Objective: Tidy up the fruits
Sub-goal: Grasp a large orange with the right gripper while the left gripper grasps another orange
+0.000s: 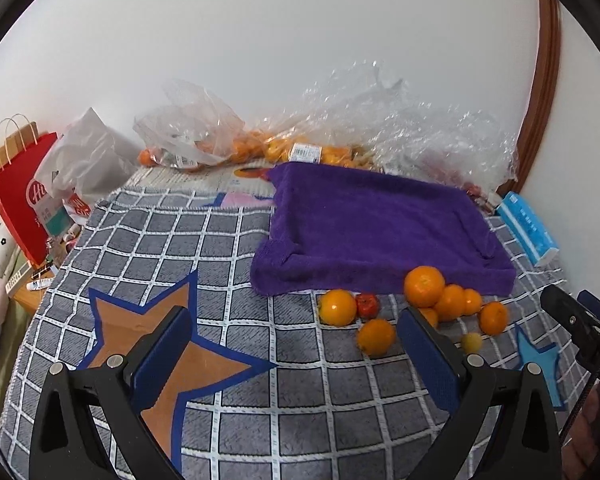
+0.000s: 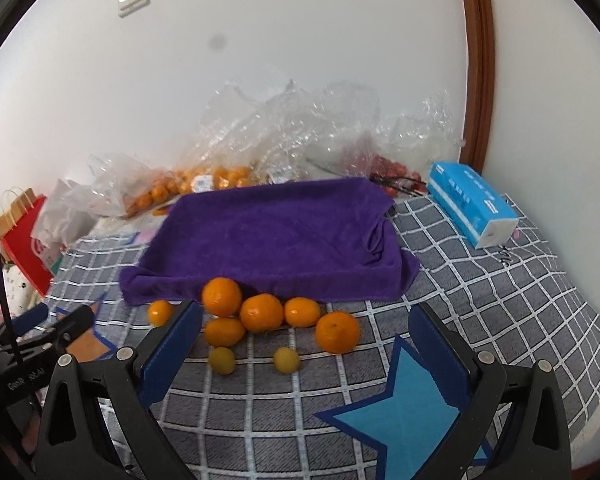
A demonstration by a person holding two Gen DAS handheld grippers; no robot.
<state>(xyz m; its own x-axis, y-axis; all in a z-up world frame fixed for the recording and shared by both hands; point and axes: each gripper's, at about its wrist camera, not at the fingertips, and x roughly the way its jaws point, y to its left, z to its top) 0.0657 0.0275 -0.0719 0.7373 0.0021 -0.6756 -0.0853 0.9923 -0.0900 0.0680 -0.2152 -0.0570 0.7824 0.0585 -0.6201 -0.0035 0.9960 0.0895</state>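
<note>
A pile of oranges [image 2: 261, 313] lies on the checked cloth against the front edge of a purple towel-covered tray [image 2: 268, 236]. Two small yellow fruits [image 2: 221, 360] sit just in front of the pile. In the left wrist view the same oranges [image 1: 424, 286] sit front right, with a small red fruit [image 1: 367, 305] and one yellow fruit [image 1: 471, 343] among them. My left gripper [image 1: 296, 314] is open and holds nothing, a little short and left of the pile. My right gripper [image 2: 305, 312] is open too, facing the pile.
Clear plastic bags [image 1: 260, 144] holding more oranges line the wall behind the tray. A blue tissue pack [image 2: 472, 208] lies at the right. A red paper bag [image 1: 20, 208] and a white bag stand at the left, where the cloth ends.
</note>
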